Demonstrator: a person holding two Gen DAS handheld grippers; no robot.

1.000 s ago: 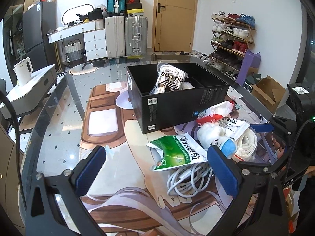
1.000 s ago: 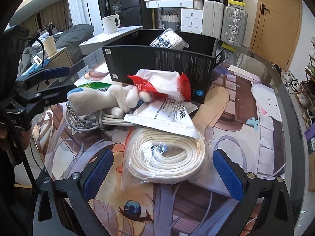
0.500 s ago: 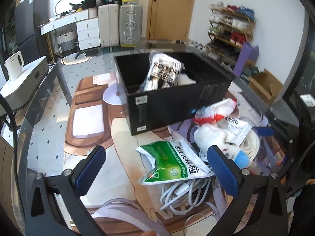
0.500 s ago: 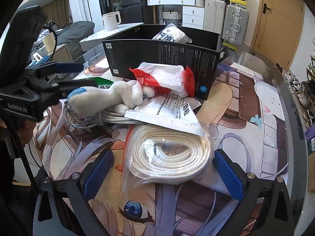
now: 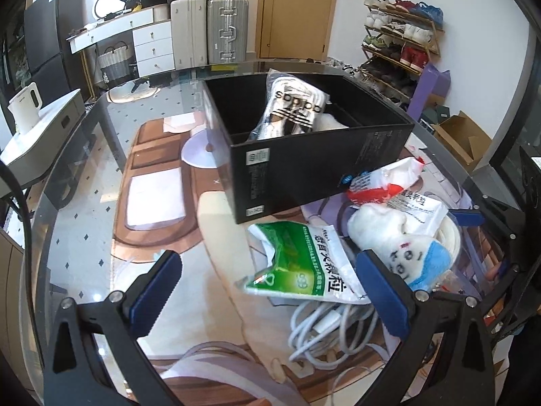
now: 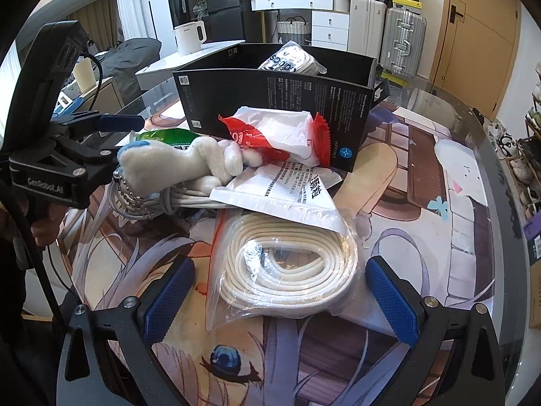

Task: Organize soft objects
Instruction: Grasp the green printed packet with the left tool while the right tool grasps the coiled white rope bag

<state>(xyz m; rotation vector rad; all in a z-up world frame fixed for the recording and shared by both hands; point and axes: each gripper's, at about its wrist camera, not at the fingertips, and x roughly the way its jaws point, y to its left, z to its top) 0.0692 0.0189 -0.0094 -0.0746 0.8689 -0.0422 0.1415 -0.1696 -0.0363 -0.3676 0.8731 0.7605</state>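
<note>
Where cables (image 5: 324,324) tangle, green packet (image 5: 304,264) overlaps plush toy (image 5: 399,240).

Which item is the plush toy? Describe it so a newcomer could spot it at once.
Start at the black box on the glass table; a pile of packets lies against its near side. The plush toy lies on the left of that pile, on a coil of white cable, beside the red-and-white packet. It is the only fuzzy thing there: white fur, one blue end, a ball chain.
</note>
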